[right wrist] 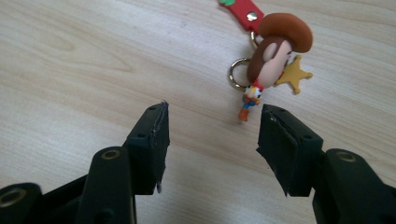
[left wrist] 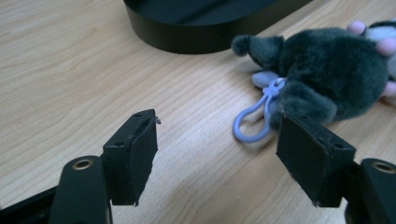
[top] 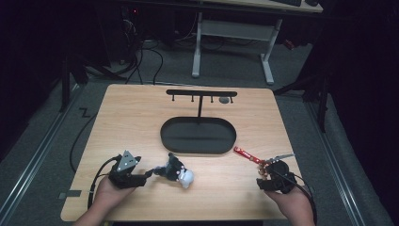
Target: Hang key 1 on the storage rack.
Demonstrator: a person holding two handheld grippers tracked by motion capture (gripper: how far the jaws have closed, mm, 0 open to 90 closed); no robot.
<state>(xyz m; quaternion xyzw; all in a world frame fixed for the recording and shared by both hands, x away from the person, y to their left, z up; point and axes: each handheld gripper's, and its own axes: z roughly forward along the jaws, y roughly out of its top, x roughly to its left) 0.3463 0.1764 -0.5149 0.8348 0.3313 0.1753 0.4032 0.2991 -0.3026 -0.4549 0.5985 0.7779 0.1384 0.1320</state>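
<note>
A dark grey plush keychain (top: 176, 172) (left wrist: 322, 70) with a white part lies on the wooden table (top: 141, 122), its lavender loop (left wrist: 252, 122) pointing at my left gripper (top: 147, 174) (left wrist: 219, 121). That gripper is open just short of the loop, with its right jaw close beside it and nothing between the jaws. A cowboy figure keychain (top: 261, 165) (right wrist: 273, 51) with a red strap (top: 243, 153) (right wrist: 243, 9), a metal ring (right wrist: 236, 72) and a gold star lies at the right. My right gripper (top: 264, 176) (right wrist: 215, 112) stands open just before it, holding nothing.
A black stand with an oval base (top: 197, 135) (left wrist: 205, 23) and a hook bar (top: 201, 93) sits mid-table, just beyond the plush. Table edges run close behind both hands. A desk frame (top: 233, 42) and cables stand on the floor beyond.
</note>
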